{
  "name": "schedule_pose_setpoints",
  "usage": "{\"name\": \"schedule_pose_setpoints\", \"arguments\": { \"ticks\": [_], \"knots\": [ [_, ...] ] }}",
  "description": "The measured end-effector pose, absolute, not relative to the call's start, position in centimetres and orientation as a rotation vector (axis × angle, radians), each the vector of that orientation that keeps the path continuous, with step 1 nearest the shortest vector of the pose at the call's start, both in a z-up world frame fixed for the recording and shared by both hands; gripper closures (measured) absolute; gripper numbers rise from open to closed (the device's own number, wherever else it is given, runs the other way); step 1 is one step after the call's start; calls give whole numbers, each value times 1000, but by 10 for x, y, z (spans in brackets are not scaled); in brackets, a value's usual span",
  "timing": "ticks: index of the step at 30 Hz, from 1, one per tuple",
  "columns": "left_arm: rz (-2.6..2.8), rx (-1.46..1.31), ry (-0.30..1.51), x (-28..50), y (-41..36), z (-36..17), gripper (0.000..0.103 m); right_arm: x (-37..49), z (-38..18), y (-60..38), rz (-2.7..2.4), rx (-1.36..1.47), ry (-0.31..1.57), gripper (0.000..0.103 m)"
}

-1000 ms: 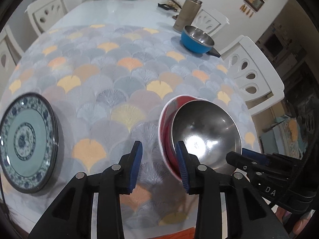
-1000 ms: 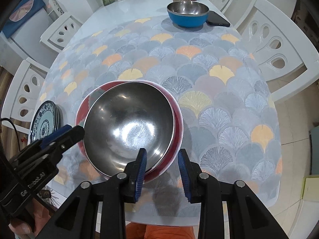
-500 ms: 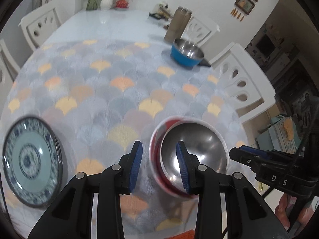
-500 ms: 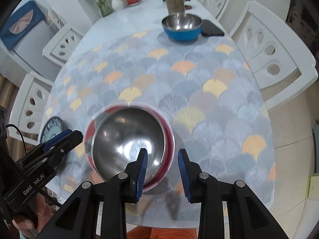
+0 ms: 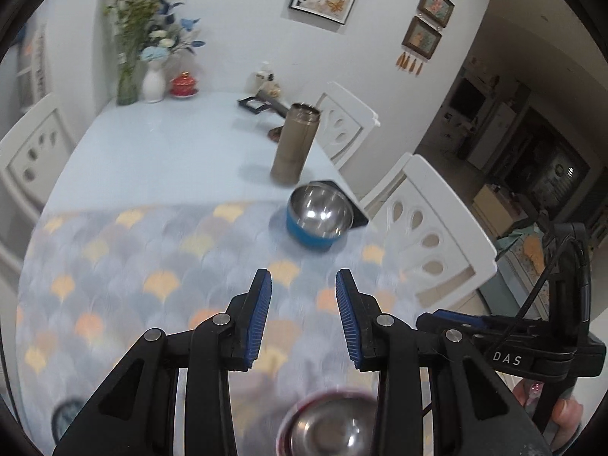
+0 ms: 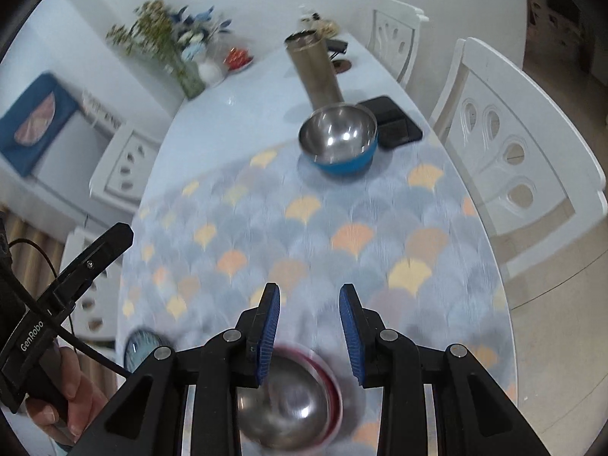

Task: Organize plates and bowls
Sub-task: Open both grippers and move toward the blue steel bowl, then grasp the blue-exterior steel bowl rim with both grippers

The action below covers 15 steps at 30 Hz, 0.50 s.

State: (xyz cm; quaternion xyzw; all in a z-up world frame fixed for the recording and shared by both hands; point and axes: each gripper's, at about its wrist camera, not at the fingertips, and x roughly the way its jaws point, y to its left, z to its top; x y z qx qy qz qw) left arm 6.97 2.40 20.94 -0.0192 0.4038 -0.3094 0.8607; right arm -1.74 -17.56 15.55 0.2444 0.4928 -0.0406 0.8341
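A steel bowl nested in a red bowl (image 5: 330, 431) sits on the patterned tablecloth near the front edge, below my left gripper (image 5: 304, 315), which is open and empty. The same stack (image 6: 292, 406) lies under my right gripper (image 6: 309, 328), also open and empty, raised above the table. A blue bowl with steel inside (image 5: 319, 216) (image 6: 340, 138) stands at the far right of the cloth. A blue-patterned plate (image 6: 138, 347) (image 5: 66, 416) lies at the front left, mostly hidden.
A tall metal flask (image 5: 294, 142) and a black phone (image 6: 391, 121) are behind the blue bowl. Vases with flowers (image 5: 152, 76) stand at the table's far end. White chairs (image 6: 524, 155) surround the table. The other gripper (image 5: 532, 342) shows at right.
Both grippers have lifted and tilted up away from the nested bowls, which now lie low in both views. The far end of the table and the wall have come into sight.
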Motion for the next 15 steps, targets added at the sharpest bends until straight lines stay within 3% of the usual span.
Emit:
{"name": "schedule_pose_setpoints", "arguments": {
  "ticks": [3, 5, 7, 8, 12, 15],
  "knots": [
    [-672, -30, 865, 105, 4, 209, 70, 12, 154, -196, -113, 564, 1028, 55],
    [-677, -27, 883, 127, -7, 206, 61, 31, 152, -210, -130, 588, 1017, 53],
    [-674, -46, 898, 149, -16, 199, 29, 51, 147, -221, -145, 602, 1016, 52],
    [-672, -67, 900, 160, -19, 195, 27, 62, 144, -227, -155, 609, 1016, 52],
    [-700, -74, 954, 202, -41, 170, 29, 99, 118, -250, -196, 660, 1036, 52],
    [-730, -98, 1027, 232, -58, 141, 43, 121, 96, -266, -230, 694, 1052, 52]
  ]
}}
